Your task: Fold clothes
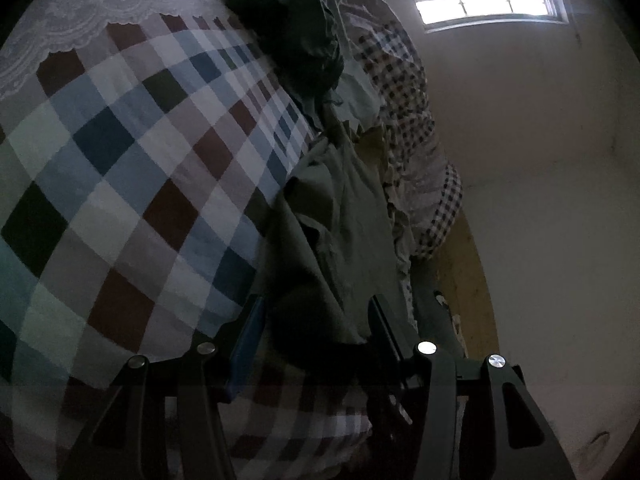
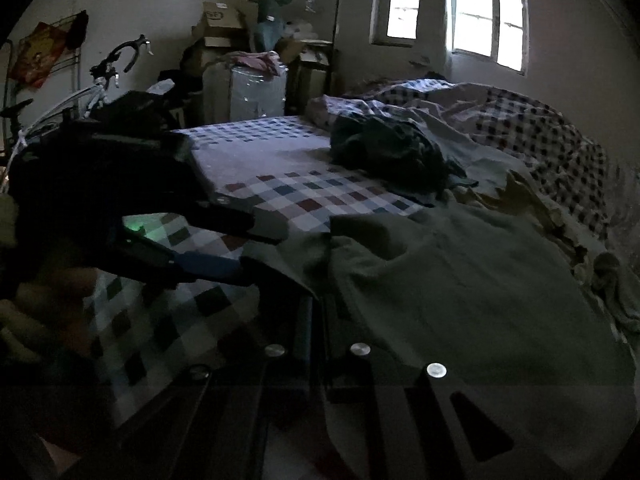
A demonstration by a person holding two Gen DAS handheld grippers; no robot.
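Dim daylight from a barred window (image 2: 472, 12) falls on a bed covered by a checked sheet (image 1: 120, 184) of white, blue, brown and dark squares, with a lace cloth (image 1: 80, 12) laid over its far end. A grey-green garment (image 2: 460, 292) is spread on the near part of the bed, partly over the sheet. Beyond it a dark bundle of clothes (image 2: 392, 148) is heaped, and a small-checked quilt (image 2: 540, 136) is bunched along the wall side. Cardboard boxes (image 2: 220, 24) and a bicycle (image 2: 100, 76) are seen against the far wall.

The left gripper (image 1: 316, 320) is held with its jaws spread, and the near corner of the garment is seen lying between them; from the left wrist view it cannot be told whether the pads press on the cloth. The same gripper is seen from the right wrist view reaching in from the left, its blue-padded finger (image 2: 212, 266) at the garment's edge.

The right gripper (image 2: 316, 332) is pressed together, pinching the near edge of the garment, whose cloth is draped over its right finger.
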